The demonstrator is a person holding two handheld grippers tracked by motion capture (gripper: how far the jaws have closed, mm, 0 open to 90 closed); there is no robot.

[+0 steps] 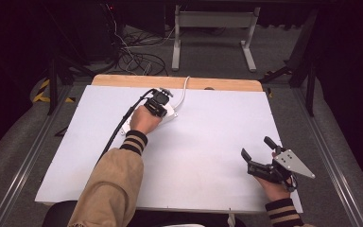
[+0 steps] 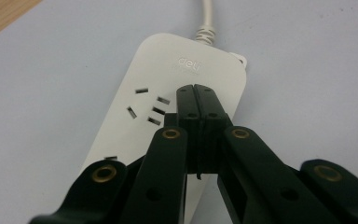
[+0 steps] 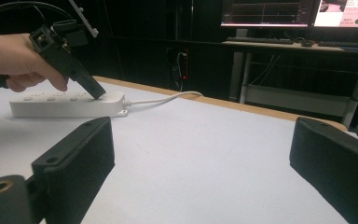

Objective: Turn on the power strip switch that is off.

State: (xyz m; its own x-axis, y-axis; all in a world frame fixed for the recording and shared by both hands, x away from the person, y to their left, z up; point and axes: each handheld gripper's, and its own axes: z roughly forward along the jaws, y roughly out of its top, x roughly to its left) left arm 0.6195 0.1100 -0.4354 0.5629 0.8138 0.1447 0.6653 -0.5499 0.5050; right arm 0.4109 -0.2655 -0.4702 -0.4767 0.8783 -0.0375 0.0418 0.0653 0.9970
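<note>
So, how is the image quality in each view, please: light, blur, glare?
High view: bright table, very dark surroundings. Left gripper view: the power strip is sharp, evenly lit; the nearest black parts blur. Right gripper view: near jaws are soft, monitors glow in a dark background.

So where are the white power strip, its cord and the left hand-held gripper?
power strip (image 2: 186, 70), left gripper view, its top face.
cord (image 3: 161, 98), right gripper view, mid-length.
left hand-held gripper (image 2: 195, 100), left gripper view, between its shut tips.
</note>
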